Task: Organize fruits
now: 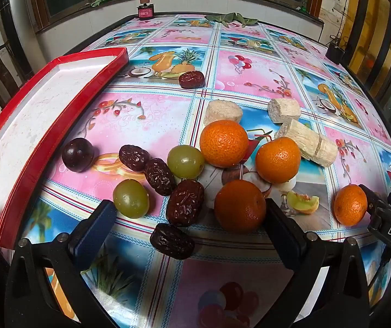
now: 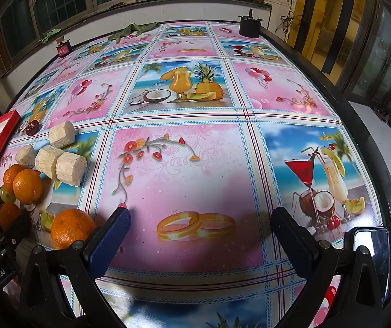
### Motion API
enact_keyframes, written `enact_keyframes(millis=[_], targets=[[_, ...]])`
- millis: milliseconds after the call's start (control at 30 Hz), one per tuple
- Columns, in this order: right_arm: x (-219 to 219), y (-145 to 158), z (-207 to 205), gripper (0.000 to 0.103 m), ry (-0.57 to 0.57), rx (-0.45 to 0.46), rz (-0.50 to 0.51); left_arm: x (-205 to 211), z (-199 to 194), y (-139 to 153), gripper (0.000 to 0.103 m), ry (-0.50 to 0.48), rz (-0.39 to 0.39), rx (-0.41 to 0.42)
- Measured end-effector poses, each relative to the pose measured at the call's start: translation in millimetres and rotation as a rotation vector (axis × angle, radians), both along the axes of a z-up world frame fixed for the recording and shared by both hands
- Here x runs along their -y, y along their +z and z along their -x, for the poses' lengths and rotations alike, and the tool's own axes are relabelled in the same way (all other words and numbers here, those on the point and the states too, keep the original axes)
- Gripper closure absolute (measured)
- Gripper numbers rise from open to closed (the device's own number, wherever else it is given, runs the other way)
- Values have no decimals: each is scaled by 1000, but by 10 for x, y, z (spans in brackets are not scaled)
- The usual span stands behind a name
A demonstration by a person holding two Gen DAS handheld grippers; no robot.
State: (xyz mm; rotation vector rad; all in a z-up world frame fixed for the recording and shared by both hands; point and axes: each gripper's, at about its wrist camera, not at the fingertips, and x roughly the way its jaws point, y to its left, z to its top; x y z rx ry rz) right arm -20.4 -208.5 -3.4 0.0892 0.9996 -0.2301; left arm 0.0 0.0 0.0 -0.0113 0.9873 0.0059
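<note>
In the left wrist view, my left gripper [image 1: 190, 213] is open above a pile of fruit on the table. A dried red date [image 1: 185, 202] and an orange [image 1: 239, 205] lie between its fingertips. Two green grapes [image 1: 131, 198], more dates [image 1: 159, 176], a dark plum [image 1: 78, 154], other oranges [image 1: 223, 143] and sugarcane pieces [image 1: 306, 142] lie beyond. A red-rimmed white tray [image 1: 31, 125] stands at the left. My right gripper [image 2: 199, 218] is open and empty over bare tablecloth, with an orange [image 2: 71, 228] just left of its left finger [image 2: 108, 242].
The table [image 2: 195, 164] has a colourful printed cloth. One date [image 1: 191, 79] lies apart near the tray's far corner. A small red device [image 1: 145, 11] and green leaves [image 1: 231, 18] sit at the far edge. A dark box [image 2: 249, 27] stands at the far right corner.
</note>
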Motion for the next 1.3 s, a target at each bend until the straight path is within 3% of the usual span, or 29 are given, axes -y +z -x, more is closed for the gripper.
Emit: enact_keyframes(millis=[1300], targets=[[-11, 5, -11, 0, 1, -1, 3, -7, -8, 2, 0, -9, 6, 1]])
